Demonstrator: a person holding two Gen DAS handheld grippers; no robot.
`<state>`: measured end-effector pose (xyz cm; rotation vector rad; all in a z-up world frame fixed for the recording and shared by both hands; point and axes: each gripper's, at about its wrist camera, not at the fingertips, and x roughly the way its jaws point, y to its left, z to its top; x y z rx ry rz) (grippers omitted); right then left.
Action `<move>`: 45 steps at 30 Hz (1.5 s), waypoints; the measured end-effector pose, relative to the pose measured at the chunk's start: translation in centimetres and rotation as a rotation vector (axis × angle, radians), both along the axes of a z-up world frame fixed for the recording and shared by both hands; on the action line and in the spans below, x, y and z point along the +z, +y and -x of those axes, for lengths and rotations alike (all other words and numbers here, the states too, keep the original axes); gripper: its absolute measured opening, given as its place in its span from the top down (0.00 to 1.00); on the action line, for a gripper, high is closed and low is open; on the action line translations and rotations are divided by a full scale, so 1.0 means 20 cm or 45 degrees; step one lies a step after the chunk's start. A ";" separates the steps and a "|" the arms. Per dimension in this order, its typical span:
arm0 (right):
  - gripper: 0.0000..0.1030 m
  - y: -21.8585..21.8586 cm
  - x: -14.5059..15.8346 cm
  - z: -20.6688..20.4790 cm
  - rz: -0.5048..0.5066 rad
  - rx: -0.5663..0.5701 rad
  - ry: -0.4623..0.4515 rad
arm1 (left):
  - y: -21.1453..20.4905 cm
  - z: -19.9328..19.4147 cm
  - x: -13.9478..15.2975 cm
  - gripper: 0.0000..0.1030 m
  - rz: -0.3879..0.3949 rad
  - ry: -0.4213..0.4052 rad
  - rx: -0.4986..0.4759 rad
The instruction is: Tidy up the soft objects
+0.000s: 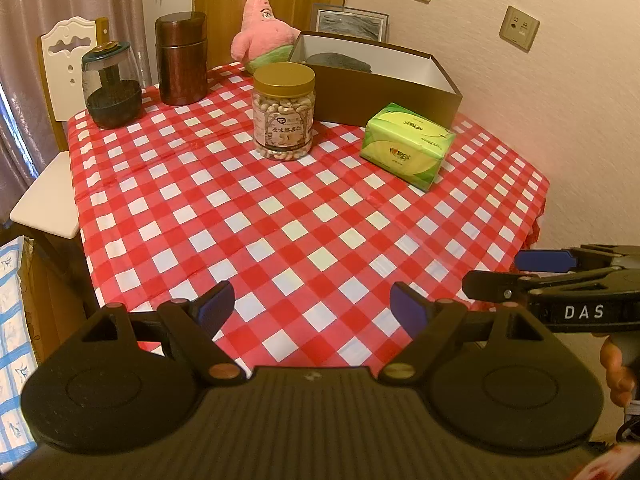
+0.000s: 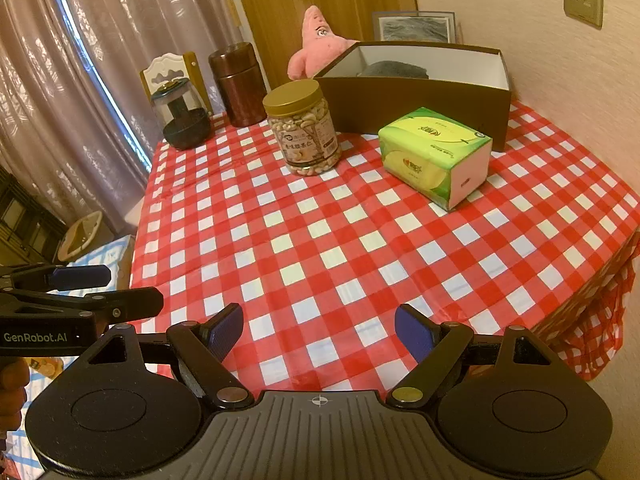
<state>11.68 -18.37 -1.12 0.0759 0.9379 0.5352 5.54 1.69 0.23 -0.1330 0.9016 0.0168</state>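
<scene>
A pink star plush [image 1: 262, 34] [image 2: 318, 50] sits at the table's far edge, behind a brown open box [image 1: 384, 88] [image 2: 420, 96]. A dark grey soft thing [image 1: 340, 60] [image 2: 394, 69] lies inside the box. A green tissue pack [image 1: 408, 144] [image 2: 434, 156] lies in front of the box. My left gripper [image 1: 312, 308] is open and empty above the near table edge. My right gripper [image 2: 320, 332] is open and empty too, beside the left one; it also shows in the left wrist view [image 1: 516, 276].
A jar of cashews [image 1: 283, 110] [image 2: 302, 128], a brown canister [image 1: 181, 60] [image 2: 238, 84] and a dark lidded dispenser [image 1: 110, 86] [image 2: 182, 116] stand on the red checked tablecloth [image 1: 280, 220] [image 2: 340, 248]. A white chair [image 1: 60, 80] stands at the left. A wall runs along the right.
</scene>
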 end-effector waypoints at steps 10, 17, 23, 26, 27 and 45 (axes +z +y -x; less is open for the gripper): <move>0.20 -0.01 0.00 0.00 0.001 0.001 0.000 | 0.00 0.00 0.00 0.19 0.001 -0.001 0.001; 0.20 0.00 0.00 0.00 0.001 0.000 -0.001 | 0.00 0.00 0.00 0.19 0.001 -0.002 0.000; 0.20 -0.01 0.00 0.00 0.001 -0.001 0.000 | 0.00 0.00 0.00 0.19 0.001 -0.002 0.000; 0.20 -0.01 0.00 0.00 0.001 -0.001 -0.001 | 0.00 0.00 0.00 0.19 0.002 -0.002 0.000; 0.20 -0.01 0.00 0.00 0.001 -0.001 0.000 | 0.00 0.00 0.00 0.19 0.002 -0.002 0.001; 0.20 -0.01 0.00 0.00 0.001 -0.001 -0.001 | -0.02 0.00 0.00 0.19 0.003 -0.003 0.001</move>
